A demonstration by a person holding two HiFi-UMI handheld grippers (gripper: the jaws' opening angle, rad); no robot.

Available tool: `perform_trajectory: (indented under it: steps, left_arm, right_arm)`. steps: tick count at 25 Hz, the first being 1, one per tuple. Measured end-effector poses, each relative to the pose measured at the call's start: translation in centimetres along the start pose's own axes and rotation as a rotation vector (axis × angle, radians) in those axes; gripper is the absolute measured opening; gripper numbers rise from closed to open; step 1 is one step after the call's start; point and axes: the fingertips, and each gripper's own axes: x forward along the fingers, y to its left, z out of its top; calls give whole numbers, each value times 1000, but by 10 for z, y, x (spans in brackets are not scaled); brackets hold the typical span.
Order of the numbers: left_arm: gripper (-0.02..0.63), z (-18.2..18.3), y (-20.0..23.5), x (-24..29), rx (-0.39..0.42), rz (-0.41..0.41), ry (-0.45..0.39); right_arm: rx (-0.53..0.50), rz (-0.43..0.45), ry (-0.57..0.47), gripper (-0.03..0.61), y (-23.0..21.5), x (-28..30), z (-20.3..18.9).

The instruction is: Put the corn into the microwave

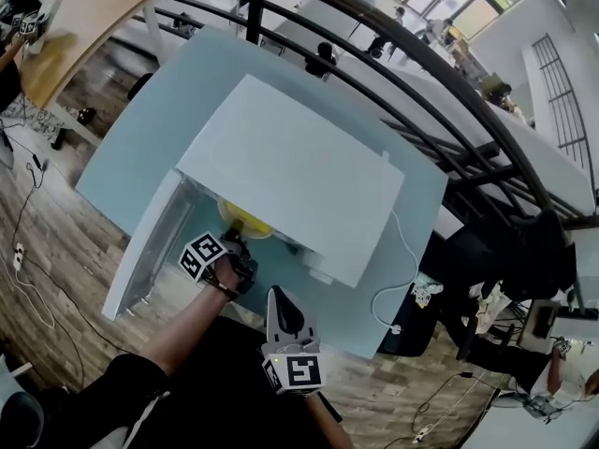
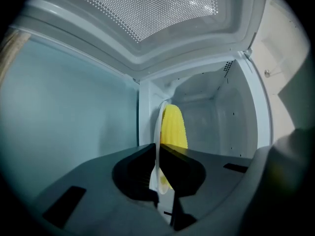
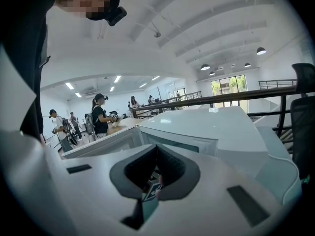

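Pinching the rim of a white plate [image 2: 158, 127] between its dark jaws, the left gripper [image 2: 158, 154] is clenched on it, and the plate is seen edge-on in the left gripper view. The corn [image 2: 173, 127], a yellow cob, lies on this plate just beyond the jaws, already at the mouth of the microwave cavity [image 2: 211, 117], whose pale walls stand behind it. The perforated window of the open door [image 2: 147, 9] fills the upper part of that view. In the head view the white microwave [image 1: 299, 171] stands on a light blue table [image 1: 140, 129]. Its door [image 1: 140, 251] is swung out toward 7 o'clock, and the corn [image 1: 245, 219] shows as a yellow patch under the front edge of the top panel, with the left gripper [image 1: 241, 249] touching in from 6 o'clock. The right gripper [image 1: 277, 296] is apart from the microwave, at about 5 o'clock from the left one, near the edge of the table. In the right gripper view its jaws [image 3: 156, 154] are together with nothing between them, and they point toward the side of the microwave. A white cable [image 1: 404, 267] runs on the table at 3 o'clock from the microwave.
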Motion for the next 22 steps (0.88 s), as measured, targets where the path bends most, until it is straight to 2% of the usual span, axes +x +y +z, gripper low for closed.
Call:
perform_trajectory:
  steps: [9,15,22]
  left_arm:
    - [20,-3,-4,15,3,27,-43]
    - [20,-4,-4,24,-5,51,-49]
    - [23,-7,-7,25,71,73,-38]
  right_arm:
    - [5,17,13,9,-2,2,-1]
    - [19,-11,-1,9,-9,-1,-3]
    - [36,-34,-17,9,-15,-4,-6]
